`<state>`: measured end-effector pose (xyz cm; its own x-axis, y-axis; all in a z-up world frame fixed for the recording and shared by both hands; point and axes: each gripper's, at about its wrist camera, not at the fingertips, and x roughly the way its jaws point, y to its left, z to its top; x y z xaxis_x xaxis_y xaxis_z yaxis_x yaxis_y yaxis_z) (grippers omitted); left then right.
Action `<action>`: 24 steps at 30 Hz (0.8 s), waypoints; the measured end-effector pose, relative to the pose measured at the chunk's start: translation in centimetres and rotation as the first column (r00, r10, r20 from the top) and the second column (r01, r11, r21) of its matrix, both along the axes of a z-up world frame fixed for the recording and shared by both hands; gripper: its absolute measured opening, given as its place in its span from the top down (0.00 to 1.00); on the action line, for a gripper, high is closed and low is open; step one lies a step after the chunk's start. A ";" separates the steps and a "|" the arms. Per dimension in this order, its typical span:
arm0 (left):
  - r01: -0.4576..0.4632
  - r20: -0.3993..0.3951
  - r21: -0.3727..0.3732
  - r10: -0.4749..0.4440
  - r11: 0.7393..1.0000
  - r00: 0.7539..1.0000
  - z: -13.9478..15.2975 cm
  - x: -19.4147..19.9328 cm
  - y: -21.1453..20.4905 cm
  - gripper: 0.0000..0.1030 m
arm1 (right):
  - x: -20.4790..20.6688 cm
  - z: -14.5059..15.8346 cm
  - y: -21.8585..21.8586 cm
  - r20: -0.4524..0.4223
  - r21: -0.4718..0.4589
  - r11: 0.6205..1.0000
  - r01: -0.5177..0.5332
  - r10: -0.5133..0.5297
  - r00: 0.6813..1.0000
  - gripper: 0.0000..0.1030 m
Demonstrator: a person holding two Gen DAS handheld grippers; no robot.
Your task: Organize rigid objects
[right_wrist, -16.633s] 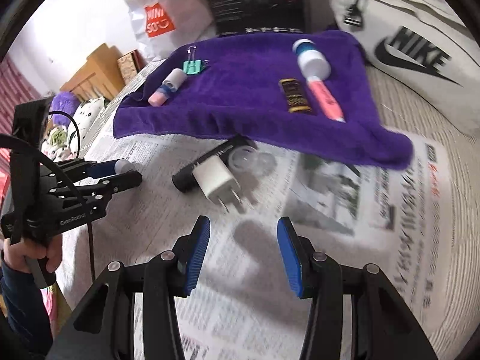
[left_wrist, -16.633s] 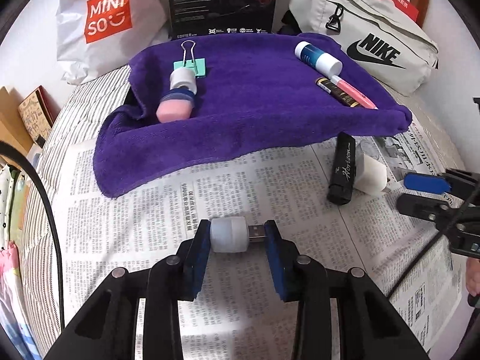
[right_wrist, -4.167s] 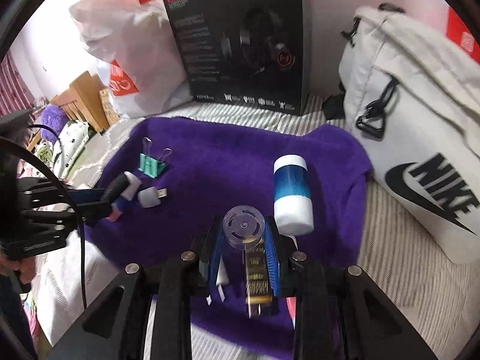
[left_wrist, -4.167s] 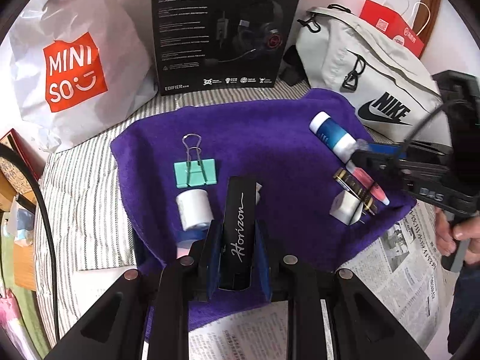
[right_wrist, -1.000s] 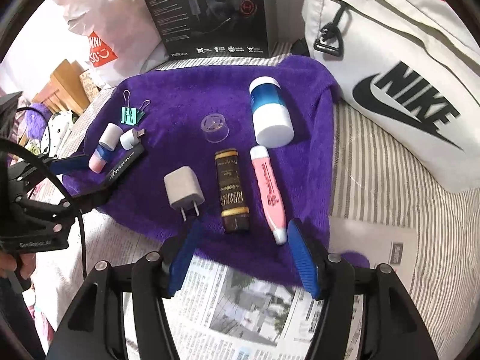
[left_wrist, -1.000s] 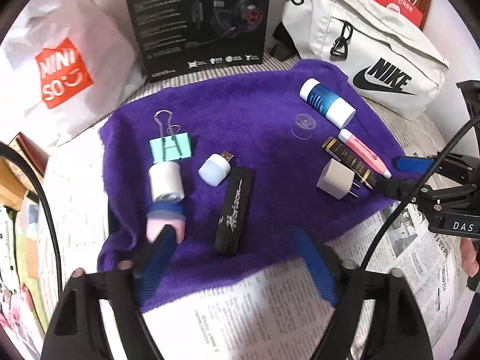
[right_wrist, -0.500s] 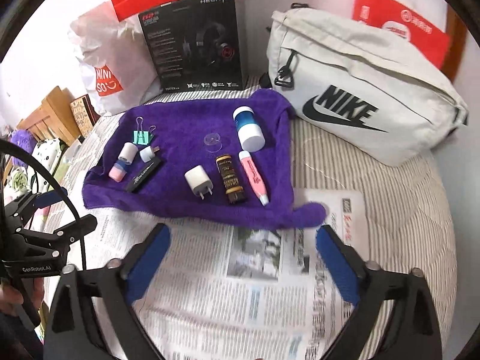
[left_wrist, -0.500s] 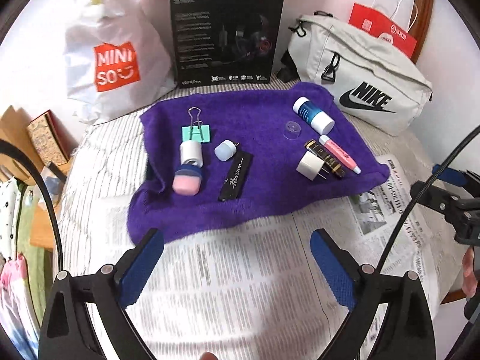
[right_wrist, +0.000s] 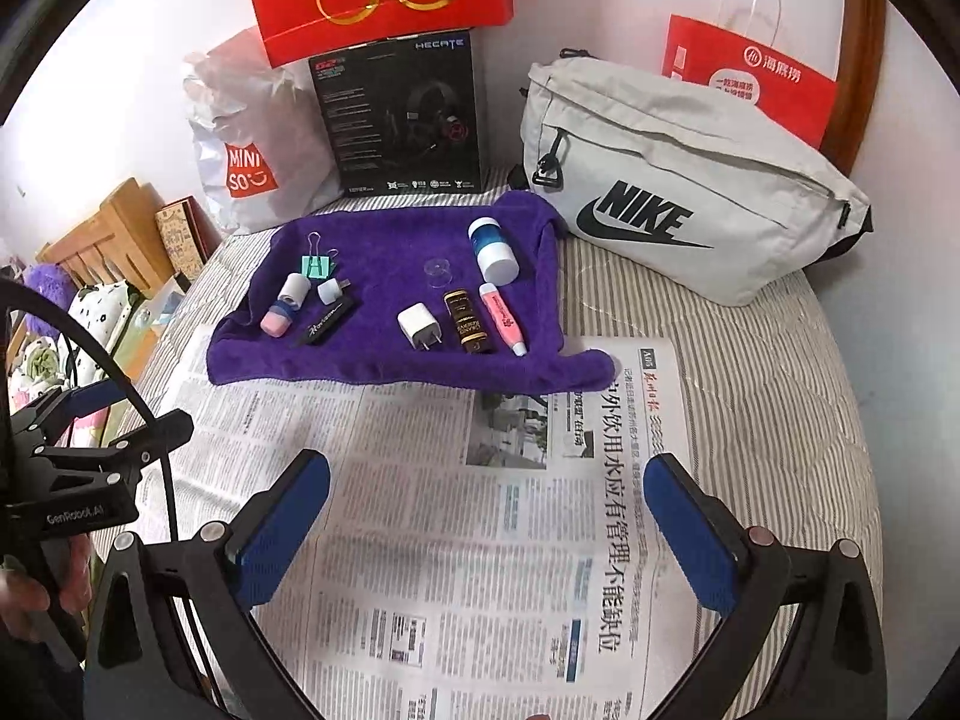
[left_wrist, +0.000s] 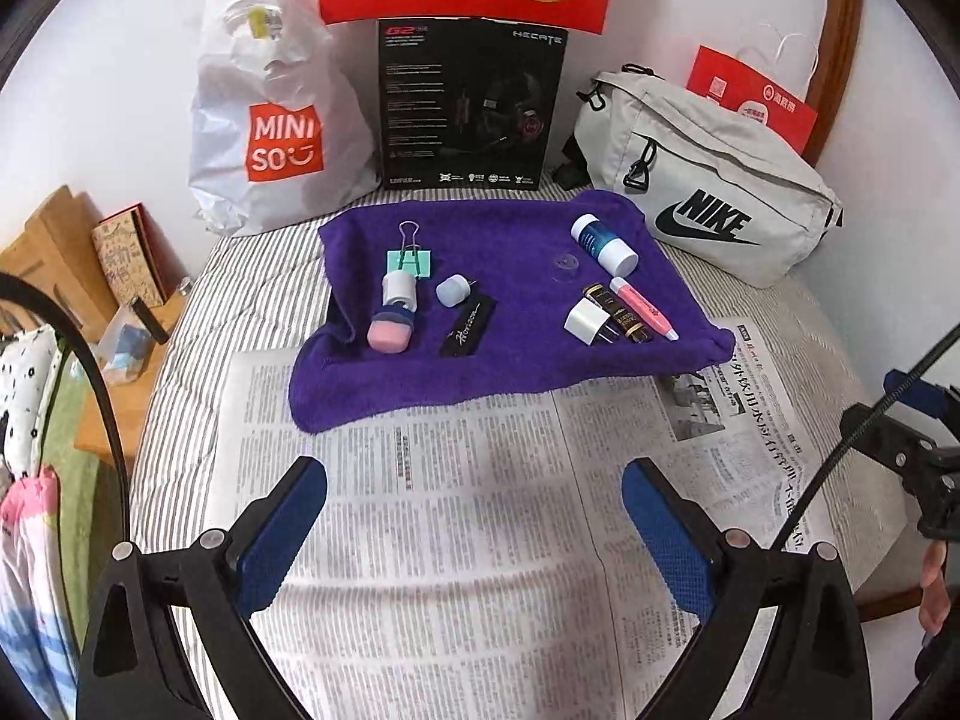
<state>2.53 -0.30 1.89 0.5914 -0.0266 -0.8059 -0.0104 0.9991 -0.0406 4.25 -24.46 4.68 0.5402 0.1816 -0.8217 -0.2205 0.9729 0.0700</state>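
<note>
A purple towel (left_wrist: 516, 300) (right_wrist: 384, 360) lies at the back of the bed and carries all the small items. On its left are a green binder clip (left_wrist: 410, 261), a white-and-pink tube (left_wrist: 393, 315), a small white USB plug (left_wrist: 451, 290) and a black Horizon bar (left_wrist: 468, 324). On its right are a blue-and-white bottle (left_wrist: 603, 243), a clear cap (left_wrist: 566, 266), a white charger (left_wrist: 587, 321), a dark gold-banded tube (left_wrist: 621, 312) and a pink pen (left_wrist: 643, 308). My left gripper (left_wrist: 474, 525) and right gripper (right_wrist: 486, 525) hang wide open and empty over the newspaper.
Newspaper (left_wrist: 480, 540) covers the striped bedding in front of the towel. Behind it stand a Miniso bag (left_wrist: 270, 120), a black headset box (left_wrist: 468, 108), a grey Nike bag (left_wrist: 708, 192) and red paper bags (right_wrist: 750, 72). Wooden furniture (left_wrist: 54, 252) sits left.
Both grippers have pulled back and upward from the towel and spread fully open. The towel and its items now look smaller and farther away.
</note>
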 end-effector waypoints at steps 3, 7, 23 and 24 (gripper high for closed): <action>-0.010 0.005 0.004 0.010 1.000 1.000 0.1 -0.7 0.0 0.03 | -0.8 0.3 -0.1 0.005 0.008 1.000 0.000 0.000 1.000 0.00; -0.005 0.004 0.015 0.005 1.000 1.000 0.4 -1.5 -0.3 0.03 | -1.3 0.3 -0.2 0.001 0.023 1.000 0.012 -0.012 1.000 0.00; -0.010 0.017 0.048 0.009 0.999 1.000 1.7 -2.6 -0.5 0.03 | -1.7 0.5 -0.8 -0.001 0.006 0.999 0.035 -0.035 0.999 0.00; -0.009 0.017 0.047 0.008 0.999 1.000 1.8 -2.6 -0.5 0.03 | -1.7 0.5 -0.8 0.000 0.006 0.999 0.036 -0.036 0.999 0.00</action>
